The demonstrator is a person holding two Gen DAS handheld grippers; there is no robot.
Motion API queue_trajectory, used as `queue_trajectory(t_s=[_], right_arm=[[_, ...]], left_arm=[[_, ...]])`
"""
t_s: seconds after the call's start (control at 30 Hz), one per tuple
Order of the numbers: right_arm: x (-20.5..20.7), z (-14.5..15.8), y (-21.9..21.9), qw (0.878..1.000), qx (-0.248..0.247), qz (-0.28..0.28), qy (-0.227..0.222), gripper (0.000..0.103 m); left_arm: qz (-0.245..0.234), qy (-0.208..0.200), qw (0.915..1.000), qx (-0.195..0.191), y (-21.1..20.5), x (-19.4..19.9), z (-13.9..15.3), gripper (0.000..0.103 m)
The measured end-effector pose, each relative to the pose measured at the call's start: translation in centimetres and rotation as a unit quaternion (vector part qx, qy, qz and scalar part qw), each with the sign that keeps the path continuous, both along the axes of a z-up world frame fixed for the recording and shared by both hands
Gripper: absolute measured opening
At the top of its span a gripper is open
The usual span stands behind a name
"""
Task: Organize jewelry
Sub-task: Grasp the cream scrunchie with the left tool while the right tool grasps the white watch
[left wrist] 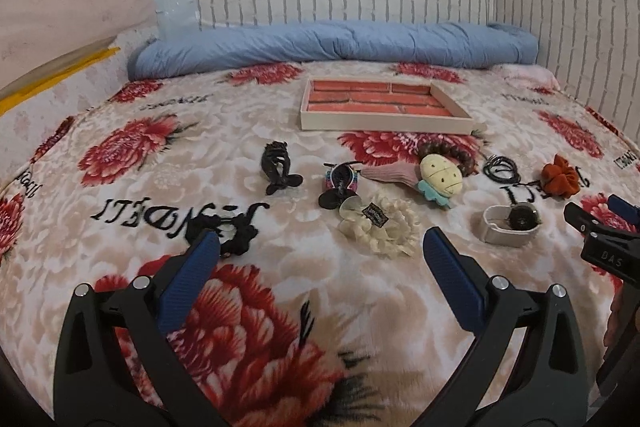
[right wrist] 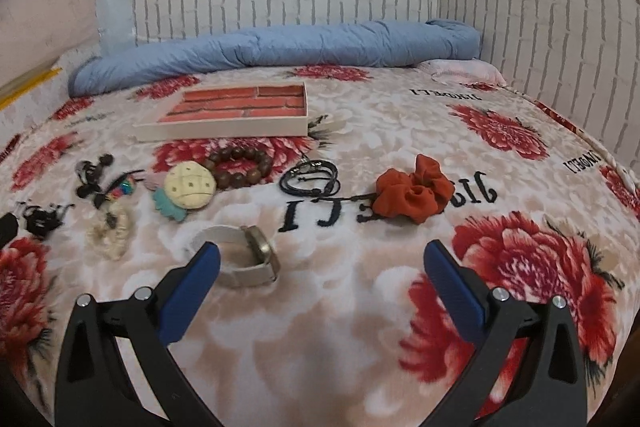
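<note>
A bed covered by a plush floral blanket (left wrist: 360,307) fills both views, with white brick-pattern wall panels behind it and along the right side, and a rolled blue quilt (left wrist: 332,45) lying across the far edge.

The left gripper (left wrist: 320,247) hangs above the blanket with its blue fingers (left wrist: 188,279) spread wide, holding nothing. The left fingertip lies over a black scrunchie (left wrist: 236,237); between the tips and a little farther off sits a cream scrunchie (left wrist: 384,227). The right gripper (right wrist: 322,259) is likewise wide open and empty, its left fingertip overlapping a watch with a pale strap (right wrist: 248,259); bare blanket lies between its fingers.

Farther out, the jewelry lies in a loose row: a black hair claw (left wrist: 276,167), a multicoloured clip (left wrist: 340,183), a pineapple plush clip (left wrist: 440,175) touching a wooden bead bracelet (right wrist: 240,163), black cord bracelets (right wrist: 312,179), and an orange scrunchie (right wrist: 416,191) at the right end, apart from the rest.

Beyond the row sits the tray (left wrist: 384,125), pale-rimmed with a red brick-print floor, with nothing visible in it. An open strip of blanket separates it from the items, and more open blanket lies to the right of the orange scrunchie up to the bed's edge by the wall.
</note>
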State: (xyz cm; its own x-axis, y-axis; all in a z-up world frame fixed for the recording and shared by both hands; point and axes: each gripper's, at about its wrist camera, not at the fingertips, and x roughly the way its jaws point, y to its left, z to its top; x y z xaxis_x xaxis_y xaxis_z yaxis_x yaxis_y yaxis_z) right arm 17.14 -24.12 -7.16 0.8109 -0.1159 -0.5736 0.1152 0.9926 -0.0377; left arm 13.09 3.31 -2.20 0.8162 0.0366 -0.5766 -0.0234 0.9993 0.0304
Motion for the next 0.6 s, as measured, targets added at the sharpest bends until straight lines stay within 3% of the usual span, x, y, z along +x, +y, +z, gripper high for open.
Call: queue_trajectory(t_s=[0.23, 0.53, 0.6], right_arm=[[3.1, -1.2, 0.0, 0.999, 0.021, 0.024, 0.037, 0.099], [6.0, -2.2, 1.4, 0.996, 0.003, 0.048, 0.07, 0.098], [6.1, -2.6, 1.4, 0.996, 0.001, 0.051, 0.076, 0.091]], left_arm=[[-0.001, 0.041, 0.9989, -0.021, 0.1, 4.6, -1.7, 0.098], [0.004, 0.103, 0.994, -0.036, -0.4, 8.9, -4.3, 0.098], [0.006, 0.114, 0.9928, -0.038, -0.3, 9.3, -4.9, 0.098]])
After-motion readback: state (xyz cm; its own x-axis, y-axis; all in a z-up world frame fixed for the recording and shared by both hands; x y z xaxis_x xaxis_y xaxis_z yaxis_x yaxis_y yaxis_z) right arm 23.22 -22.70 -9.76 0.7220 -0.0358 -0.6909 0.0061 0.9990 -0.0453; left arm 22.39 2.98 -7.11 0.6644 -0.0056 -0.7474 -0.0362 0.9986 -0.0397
